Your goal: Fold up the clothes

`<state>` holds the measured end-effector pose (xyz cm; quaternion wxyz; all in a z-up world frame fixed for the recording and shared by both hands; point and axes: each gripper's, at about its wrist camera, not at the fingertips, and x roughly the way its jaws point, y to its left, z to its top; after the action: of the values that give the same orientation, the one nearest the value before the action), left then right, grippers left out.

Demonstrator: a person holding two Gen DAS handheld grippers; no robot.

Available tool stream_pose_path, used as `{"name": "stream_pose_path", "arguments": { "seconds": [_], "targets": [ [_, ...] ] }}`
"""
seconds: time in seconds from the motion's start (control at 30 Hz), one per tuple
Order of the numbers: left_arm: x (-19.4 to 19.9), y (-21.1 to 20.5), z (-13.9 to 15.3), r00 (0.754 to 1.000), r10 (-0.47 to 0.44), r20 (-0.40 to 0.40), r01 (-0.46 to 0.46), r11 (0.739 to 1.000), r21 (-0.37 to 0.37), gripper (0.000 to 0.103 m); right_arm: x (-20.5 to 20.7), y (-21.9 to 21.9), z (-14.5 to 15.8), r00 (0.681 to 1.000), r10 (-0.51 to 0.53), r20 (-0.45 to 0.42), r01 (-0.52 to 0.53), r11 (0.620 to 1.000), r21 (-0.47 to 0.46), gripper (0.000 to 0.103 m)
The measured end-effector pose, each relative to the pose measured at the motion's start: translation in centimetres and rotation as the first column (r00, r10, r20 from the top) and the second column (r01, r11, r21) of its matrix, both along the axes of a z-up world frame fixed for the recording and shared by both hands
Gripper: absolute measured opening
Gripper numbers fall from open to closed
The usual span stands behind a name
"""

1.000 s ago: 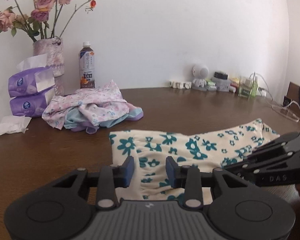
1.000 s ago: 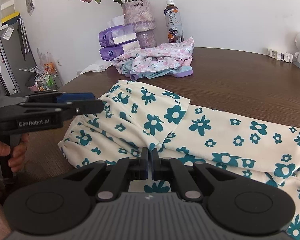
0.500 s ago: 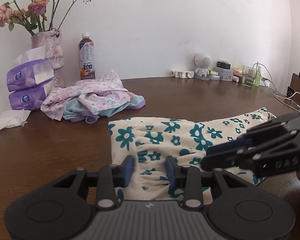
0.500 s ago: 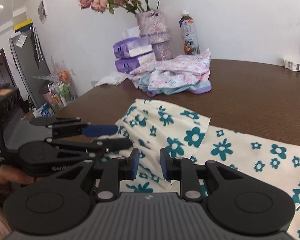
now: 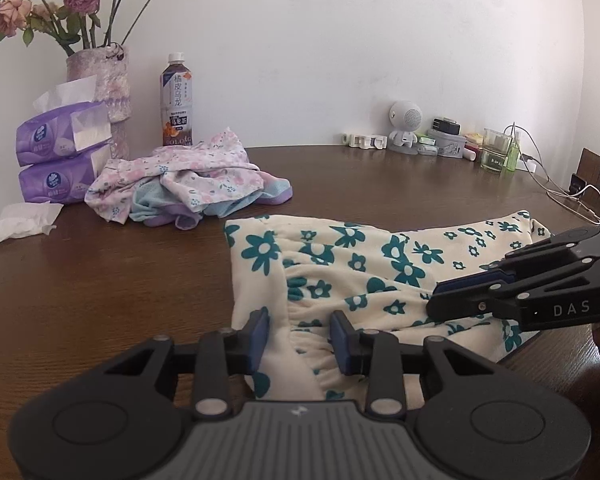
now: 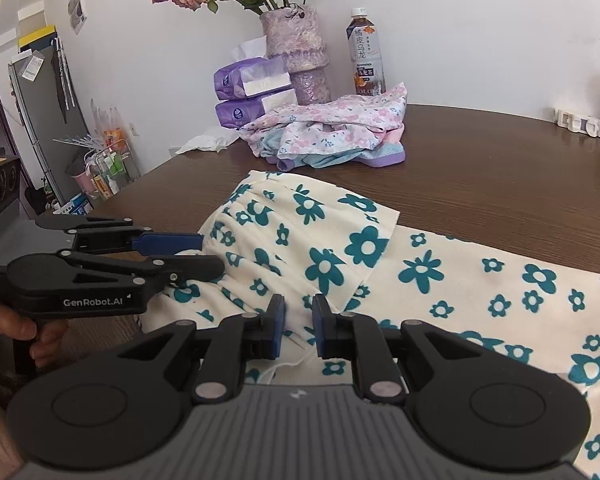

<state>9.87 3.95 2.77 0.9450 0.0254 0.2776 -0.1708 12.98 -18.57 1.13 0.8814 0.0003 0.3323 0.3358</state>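
1. Low over the desk, the left gripper hovers released, its fingers either side of the gathered waistband of the cream garment with teal flowers.
2. Beside it, the right gripper is also released, just above the same waistband edge.
3. Its side reads "DAS"; the left one reads "GenRobot.AI".
4. Ahead stands a Suntory tea bottle behind a pile of pastel clothes.

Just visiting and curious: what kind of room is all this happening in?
Probably a lived-in home, at a wooden dining table: a vase of roses, tissue packs and a fridge by the doorway suggest it.
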Motion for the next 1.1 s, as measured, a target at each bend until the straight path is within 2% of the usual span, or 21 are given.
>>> {"name": "stream_pose_path", "arguments": {
  "seconds": [0.13,0.2,0.23,0.33,0.47,0.5,0.53,0.57,0.7,0.77,0.87,0.93,1.03,1.1],
  "targets": [
    [0.1,0.0,-0.4,1.0,-0.001,-0.013,0.001,1.0,0.01,0.032,-0.8,-1.3,0.7,1.0,-0.018,0.002,0.018,0.999,0.034,0.015],
    [0.2,-0.1,-0.6,1.0,-0.001,-0.019,0.001,1.0,0.014,0.032,-1.7,-1.4,1.6,1.0,0.019,0.025,-0.02,0.998,0.059,0.016],
    [0.2,0.0,-0.6,1.0,0.0,-0.019,0.001,1.0,0.013,0.032,-2.1,-1.3,1.9,0.999,0.037,0.036,-0.039,0.997,0.062,0.02],
    [0.2,0.1,-0.6,1.0,0.002,-0.021,-0.002,1.0,0.005,0.033,-3.1,-0.3,2.2,0.994,0.093,0.06,-0.095,0.995,0.03,0.035],
    [0.2,0.5,-0.4,1.0,0.008,-0.02,-0.008,0.999,-0.031,0.034,-3.6,1.0,1.6,0.989,0.141,0.049,-0.141,0.99,-0.012,0.037],
    [0.1,0.7,-0.4,1.0,0.01,-0.019,-0.011,0.999,-0.046,0.034,-3.5,1.4,1.3,0.988,0.147,0.047,-0.145,0.989,-0.029,0.036],
    [-0.1,0.9,-0.2,1.0,0.013,-0.016,-0.014,0.998,-0.059,0.034,-3.6,1.7,0.9,0.988,0.148,0.05,-0.145,0.988,-0.053,0.023],
    [-0.4,1.2,0.2,1.0,0.016,-0.009,-0.016,0.997,-0.069,0.035,-3.5,2.0,0.6,0.988,0.148,0.051,-0.144,0.987,-0.075,0.003],
    [-2.4,2.6,1.5,1.0,-0.004,0.015,0.005,0.995,-0.1,0.04,-3.4,1.7,0.7,0.989,0.134,0.056,-0.13,0.989,-0.07,0.003],
    [-3.6,3.0,1.9,0.999,-0.045,0.013,0.046,0.995,-0.084,0.044,-3.5,1.4,0.9,0.99,0.123,0.066,-0.119,0.991,-0.058,0.003],
    [-5.3,2.7,1.9,0.994,-0.112,0.014,0.112,0.994,-0.013,0.049,-3.2,1.3,1.0,0.991,0.115,0.071,-0.111,0.992,-0.054,0.003],
    [-5.9,2.1,1.5,0.99,-0.138,0.007,0.138,0.989,0.047,0.049,-3.0,1.3,0.9,0.992,0.109,0.068,-0.105,0.993,-0.05,0.003],
    [-5.8,1.1,0.5,0.991,-0.136,-0.013,0.136,0.981,0.134,0.047,-2.9,1.2,0.9,0.993,0.099,0.07,-0.096,0.995,-0.038,0.003],
    [-5.4,0.8,0.0,0.992,-0.127,-0.023,0.129,0.979,0.158,0.036,-3.0,1.2,1.1,0.993,0.094,0.077,-0.092,0.995,-0.03,0.003]
  ]
}}
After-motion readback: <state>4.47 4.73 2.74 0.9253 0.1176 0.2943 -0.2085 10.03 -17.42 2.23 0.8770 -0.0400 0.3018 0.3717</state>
